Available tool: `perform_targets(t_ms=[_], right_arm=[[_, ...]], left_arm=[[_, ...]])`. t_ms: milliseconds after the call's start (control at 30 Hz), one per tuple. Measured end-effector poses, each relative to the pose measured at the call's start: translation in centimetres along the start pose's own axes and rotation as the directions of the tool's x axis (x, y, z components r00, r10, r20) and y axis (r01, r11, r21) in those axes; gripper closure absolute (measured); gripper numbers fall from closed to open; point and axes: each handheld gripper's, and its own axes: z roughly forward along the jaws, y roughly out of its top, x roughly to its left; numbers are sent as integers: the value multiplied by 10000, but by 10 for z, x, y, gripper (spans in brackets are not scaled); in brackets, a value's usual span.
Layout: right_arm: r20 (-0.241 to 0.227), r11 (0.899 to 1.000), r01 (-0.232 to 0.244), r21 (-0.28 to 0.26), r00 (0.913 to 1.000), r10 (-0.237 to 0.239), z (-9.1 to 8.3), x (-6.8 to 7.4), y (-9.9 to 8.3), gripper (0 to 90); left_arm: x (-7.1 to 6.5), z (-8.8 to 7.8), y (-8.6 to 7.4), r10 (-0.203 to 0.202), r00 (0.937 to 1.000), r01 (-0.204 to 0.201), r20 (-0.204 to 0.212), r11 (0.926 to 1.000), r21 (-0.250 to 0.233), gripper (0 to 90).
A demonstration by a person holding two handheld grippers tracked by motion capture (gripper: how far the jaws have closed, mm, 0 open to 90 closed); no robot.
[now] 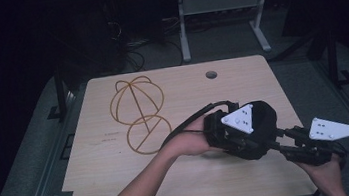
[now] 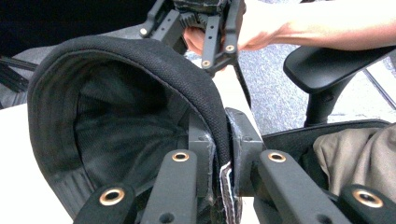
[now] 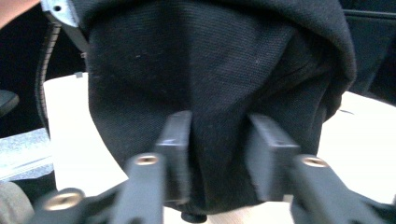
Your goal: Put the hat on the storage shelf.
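Surface [image 1: 122,185]: a pale wooden top with a round cable hole [image 1: 211,75] near its far edge; most of it lies bare.
Wire frame [image 1: 138,113]: a gold dome of thin ribs, lying on its side on the far left of the surface, well apart from both hands.
Black cap [image 1: 261,125]: held up off the surface at the near right, between the two grippers; its hollow inside opens toward the left gripper's camera.
Left gripper [image 2: 223,161]: its fingers [image 2: 201,156] are clamped on the cap's rim, one inside the hollow and one outside.
Right gripper [image 3: 219,149]: comes in from the right, its fingers [image 3: 177,140] spread a little to either side of a fold of the cap's outer cloth; whether they press it cannot be told.
Key relation: the wire frame lies left and farther across from the cap, on the left hand's side, so that hand is the nearer. If the cap is meant for the frame, it likely has to travel that way, opening first.
In the way: nothing stands between cap and frame.
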Motion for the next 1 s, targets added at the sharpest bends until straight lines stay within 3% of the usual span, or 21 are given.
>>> perform_targets(t_ms=[67, 200, 400, 600, 733, 800, 833, 867, 1000], right_arm=[[-94, 10000, 34, -58, 9999, -35, 1, -1, -1, 780], [-270, 9999, -51, -140, 9996, 47, 2, -1, 0, 877], [-418, 9991, -292, -318, 9987, 278, 3, -3, 2, 894], [-355, 9993, -337, -183, 9988, 331, 7, -2, 7, 896], [-287, 9995, -297, -85, 9992, 294, 9, -3, 9, 896], [-286, 9991, -411, -116, 9988, 408, 9, -4, 9, 896], [-277, 9983, -561, -153, 9981, 557, 8, -7, 10, 896], [-277, 9983, -561, -153, 9981, 557, 8, -7, 10, 896], [-223, 9987, -513, -68, 9984, 511, 6, -9, 14, 896]], left_arm=[[0, -1, -2, -37, 10000, 38, -74, 10000, 49, 816], [-1, -5, -7, -143, 9998, 142, -145, 9999, -55, 816], [-2, -11, -17, -421, 9985, 415, -347, 9990, -186, 805], [-5, -16, -32, -773, 9931, 762, -878, 9970, -158, 713], [-6, -22, -38, -995, 9898, 981, -1017, 9950, -196, 645], [-7, -26, -42, -1115, 9868, 1098, -1171, 9937, -212, 600], [-9, -31, -47, -1296, 9814, 1269, -1414, 9915, -285, 562], [-9, -31, -47, -1296, 9814, 1269, -1414, 9915, -285, 540], [-14, -43, -58, -1579, 9712, 1507, -1786, 9872, -530, 492]])
